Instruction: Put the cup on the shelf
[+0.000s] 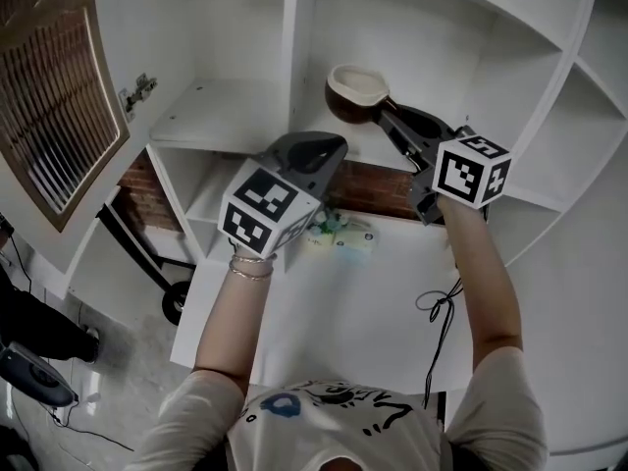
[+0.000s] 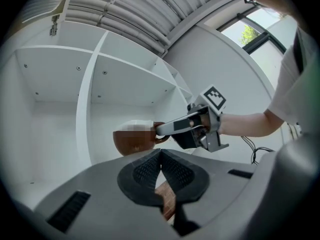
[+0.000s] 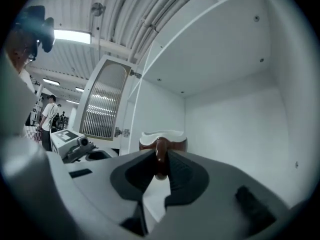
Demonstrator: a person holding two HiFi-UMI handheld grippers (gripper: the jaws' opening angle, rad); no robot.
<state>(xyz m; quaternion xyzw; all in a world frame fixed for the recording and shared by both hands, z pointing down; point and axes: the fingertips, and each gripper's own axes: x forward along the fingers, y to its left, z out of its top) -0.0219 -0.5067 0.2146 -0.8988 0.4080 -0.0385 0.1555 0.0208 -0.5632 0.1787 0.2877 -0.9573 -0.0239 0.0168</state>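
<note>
A brown cup [image 1: 355,94] with a white inside is in the middle compartment of the white shelf unit [image 1: 491,57]. My right gripper [image 1: 390,119] is shut on its handle from the right. In the right gripper view the cup [image 3: 162,138] stands upright just past the jaws, with its handle [image 3: 160,159] pinched between them. I cannot tell whether its base touches the shelf board. My left gripper [image 1: 316,151] hovers below and to the left of the cup, shut and holding nothing. The left gripper view shows the cup [image 2: 131,140] and the right gripper [image 2: 164,129] beyond my left gripper [image 2: 161,158].
A vertical divider [image 1: 294,57] stands just left of the cup. A cabinet door [image 1: 59,116] with ribbed glass hangs open at far left. Small greenish packets [image 1: 339,234] lie on the lower surface by a brick panel [image 1: 368,189]. A black cable [image 1: 442,307] dangles below my right arm.
</note>
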